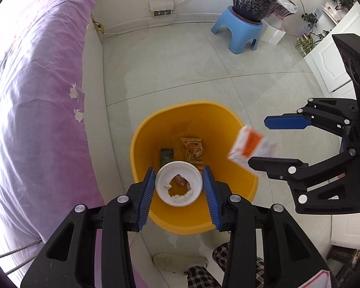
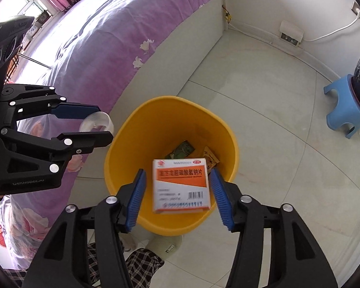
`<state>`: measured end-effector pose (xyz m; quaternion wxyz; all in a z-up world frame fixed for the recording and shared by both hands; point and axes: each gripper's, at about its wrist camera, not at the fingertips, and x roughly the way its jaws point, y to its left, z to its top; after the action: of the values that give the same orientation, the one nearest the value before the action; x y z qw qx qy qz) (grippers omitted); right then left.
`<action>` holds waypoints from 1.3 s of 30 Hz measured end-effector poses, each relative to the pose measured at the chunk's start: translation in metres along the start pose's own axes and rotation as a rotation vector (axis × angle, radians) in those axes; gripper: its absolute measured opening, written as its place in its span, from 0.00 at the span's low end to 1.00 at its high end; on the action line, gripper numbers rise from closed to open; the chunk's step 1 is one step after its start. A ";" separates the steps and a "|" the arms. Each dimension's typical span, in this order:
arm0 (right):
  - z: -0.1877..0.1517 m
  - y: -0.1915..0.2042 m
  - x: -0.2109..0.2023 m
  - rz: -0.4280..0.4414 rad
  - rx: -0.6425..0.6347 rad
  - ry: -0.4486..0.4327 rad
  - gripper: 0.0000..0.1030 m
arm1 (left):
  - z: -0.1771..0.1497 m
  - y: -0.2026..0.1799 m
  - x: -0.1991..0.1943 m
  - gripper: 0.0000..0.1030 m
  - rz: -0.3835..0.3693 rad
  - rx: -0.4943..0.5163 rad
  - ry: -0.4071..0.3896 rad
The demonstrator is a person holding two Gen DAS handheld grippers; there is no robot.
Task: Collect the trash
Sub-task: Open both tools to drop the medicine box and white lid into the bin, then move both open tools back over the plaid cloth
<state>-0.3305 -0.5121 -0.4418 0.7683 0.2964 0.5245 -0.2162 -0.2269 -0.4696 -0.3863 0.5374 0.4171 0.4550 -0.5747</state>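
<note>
Both grippers hang over a yellow bin [image 1: 156,124] that stands on the pale tiled floor [image 1: 170,72], just beside the bed with its purple quilt [image 1: 36,96] at nine o'clock. The left gripper [image 1: 178,184] has its blue pads spread wide, and a white foam cup [image 1: 178,183] with a torn bottom sits between them above the bin's mouth; whether either pad touches the cup's rim is not clear. The right gripper [image 2: 177,192] is likewise spread apart, with a white and orange medicine box [image 2: 181,186] between its fingers, slightly tilted and blurred, with a gap showing on each side. At the bottom of the bin lie a yellow snack packet [image 1: 194,150] and a small dark green wrapper [image 1: 166,154]. At one o'clock in the left wrist view, a dark plant pot [image 1: 253,1] stands on a blue stool [image 1: 237,30] near the wall.
</note>
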 end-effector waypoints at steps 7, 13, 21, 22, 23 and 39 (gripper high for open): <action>-0.002 -0.001 -0.009 -0.024 -0.003 0.003 0.59 | 0.003 -0.003 -0.008 0.49 0.005 -0.003 0.000; -0.002 0.004 -0.038 -0.029 0.001 -0.016 0.59 | 0.005 -0.004 -0.039 0.49 0.011 -0.014 -0.023; 0.001 0.035 -0.107 -0.023 -0.010 -0.068 0.59 | -0.008 -0.010 -0.108 0.49 0.026 -0.042 -0.084; 0.001 0.040 -0.117 -0.022 -0.012 -0.079 0.59 | -0.011 -0.010 -0.118 0.49 0.029 -0.053 -0.093; 0.000 0.045 -0.127 -0.022 -0.016 -0.086 0.59 | -0.014 -0.010 -0.128 0.49 0.032 -0.068 -0.102; 0.007 0.158 -0.237 0.088 -0.308 -0.187 0.60 | -0.121 0.013 -0.272 0.50 0.144 -0.452 -0.289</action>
<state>-0.3089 -0.3968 -0.1821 0.8587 0.1765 0.4641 -0.1264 -0.1953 -0.2879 -0.1529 0.7158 0.2315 0.4593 -0.4723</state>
